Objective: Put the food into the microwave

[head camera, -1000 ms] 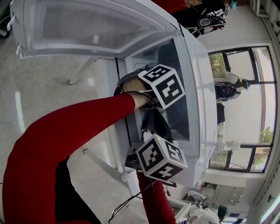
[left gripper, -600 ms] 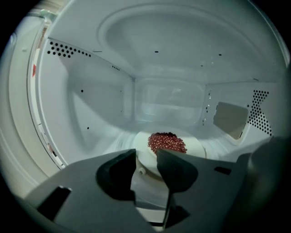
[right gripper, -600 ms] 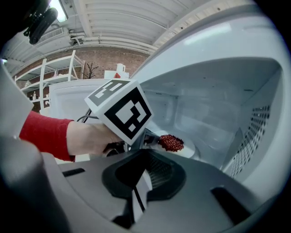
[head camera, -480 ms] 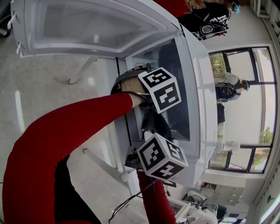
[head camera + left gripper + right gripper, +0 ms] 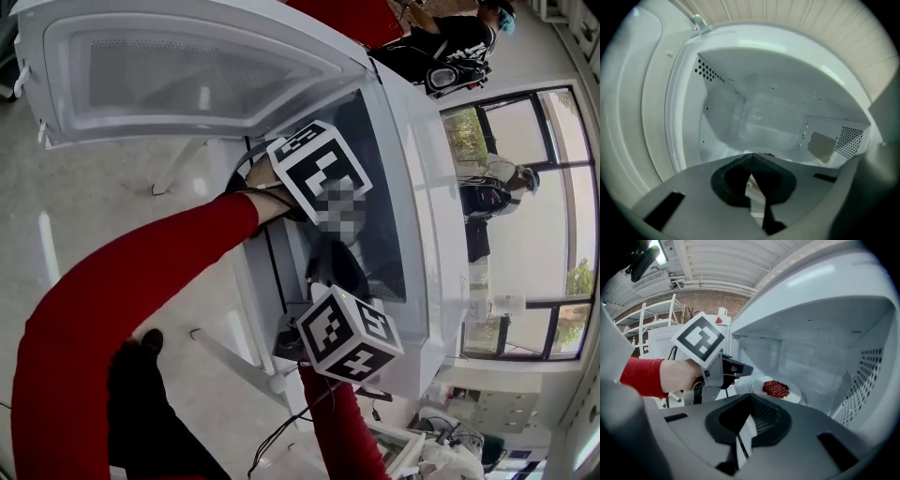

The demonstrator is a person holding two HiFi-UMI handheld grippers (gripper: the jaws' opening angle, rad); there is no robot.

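Now, food (image 5: 776, 388) on plate (image 5: 797, 397) sits deep inside microwave (image 5: 825, 324). Left gripper (image 5: 740, 370) at microwave mouth, jaws just closed, nothing between. Right gripper (image 5: 750, 398) before microwave front, jaws together, empty. You draw left straight out, clear of plate; microwave door (image 5: 187, 66) likely next.

Off to my side a person (image 5: 489, 195) stood before tall windows (image 5: 548, 234). White shelving (image 5: 643, 324) lined a brick wall (image 5: 708, 303), and a dark cable (image 5: 281, 427) trailed over the pale floor (image 5: 84, 234).
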